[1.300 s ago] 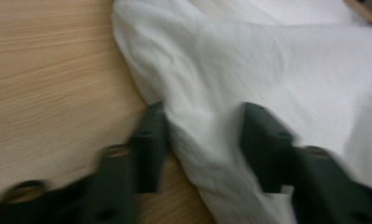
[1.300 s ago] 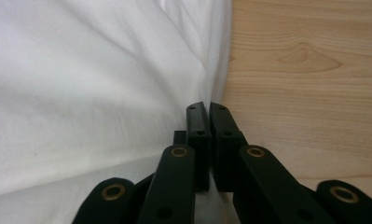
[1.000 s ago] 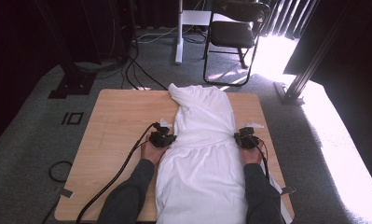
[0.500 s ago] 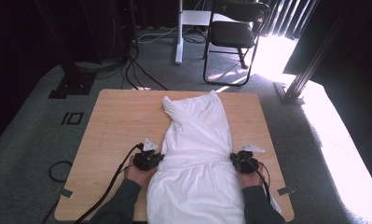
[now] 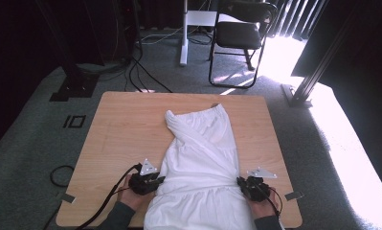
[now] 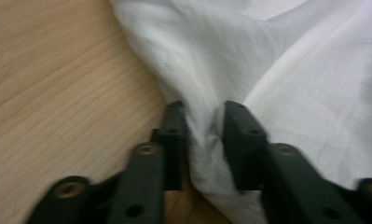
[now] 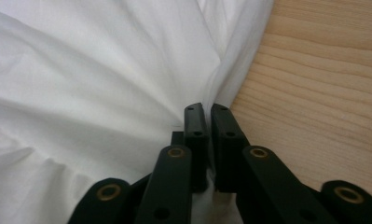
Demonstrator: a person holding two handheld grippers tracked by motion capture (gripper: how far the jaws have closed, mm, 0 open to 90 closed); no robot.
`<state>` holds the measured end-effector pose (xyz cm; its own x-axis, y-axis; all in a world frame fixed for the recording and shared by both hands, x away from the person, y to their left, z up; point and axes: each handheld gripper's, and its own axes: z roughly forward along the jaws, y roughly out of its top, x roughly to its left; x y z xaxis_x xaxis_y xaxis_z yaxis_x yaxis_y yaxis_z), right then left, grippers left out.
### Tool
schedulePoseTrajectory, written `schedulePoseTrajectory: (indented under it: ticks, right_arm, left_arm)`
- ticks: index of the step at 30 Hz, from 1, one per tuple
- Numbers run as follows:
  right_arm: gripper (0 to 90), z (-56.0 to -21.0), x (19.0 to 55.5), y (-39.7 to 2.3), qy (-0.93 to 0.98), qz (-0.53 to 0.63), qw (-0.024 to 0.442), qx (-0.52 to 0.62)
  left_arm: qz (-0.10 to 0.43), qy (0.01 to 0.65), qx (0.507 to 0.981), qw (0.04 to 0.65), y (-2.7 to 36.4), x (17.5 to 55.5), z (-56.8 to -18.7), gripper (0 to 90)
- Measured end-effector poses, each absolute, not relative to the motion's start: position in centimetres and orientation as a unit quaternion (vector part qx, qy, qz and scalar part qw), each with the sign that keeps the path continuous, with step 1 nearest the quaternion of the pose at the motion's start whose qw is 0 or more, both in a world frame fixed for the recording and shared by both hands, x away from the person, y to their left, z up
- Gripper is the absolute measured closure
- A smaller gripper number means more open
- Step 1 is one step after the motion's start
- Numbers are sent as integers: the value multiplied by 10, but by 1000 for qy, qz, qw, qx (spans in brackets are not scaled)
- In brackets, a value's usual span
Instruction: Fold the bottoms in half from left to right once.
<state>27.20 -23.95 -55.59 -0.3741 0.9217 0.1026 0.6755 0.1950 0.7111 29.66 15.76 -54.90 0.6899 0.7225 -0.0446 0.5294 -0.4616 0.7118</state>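
A white garment (image 5: 203, 153) lies lengthwise on the wooden table (image 5: 126, 124), its near end hanging over the front edge between the person's forearms. My left gripper (image 5: 157, 181) sits at the garment's left edge. In the left gripper view its jaws (image 6: 204, 112) have just been opening and stand apart, with a loose fold of the white cloth (image 6: 267, 56) between them. My right gripper (image 5: 240, 182) is at the garment's right edge. In the right gripper view it (image 7: 207, 109) is shut on a pinch of the cloth (image 7: 104, 70).
Bare wood runs along both sides of the garment and across the far part of the table. Beyond the table stand a black chair (image 5: 241, 33), a white post (image 5: 184, 33) and floor cables (image 5: 140, 76). A slanted metal beam (image 5: 318, 72) rises at the right.
Both hands have drawn back toward the near edge, dragging the garment with them, so its far end has left the table's far edge. The left jaws have parted.
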Motion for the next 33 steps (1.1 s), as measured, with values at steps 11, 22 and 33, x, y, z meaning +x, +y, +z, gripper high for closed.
schedulePoseTrajectory:
  ticks: [11, 22, 33]
  right_arm:
    - [585, -513, 315, -228, 752, 402, 191, 485]
    - [716, -499, 412, -154, 799, 407, 162, 411]
    - [494, -510, 470, -102, 815, 385, 148, 407]
  left_arm:
    - [156, 392, 800, 427, 166, 325, -525, 510]
    - [143, 385, 810, 418, 144, 347, -540, 539]
    - [140, 385, 815, 410, 142, 349, -545, 538]
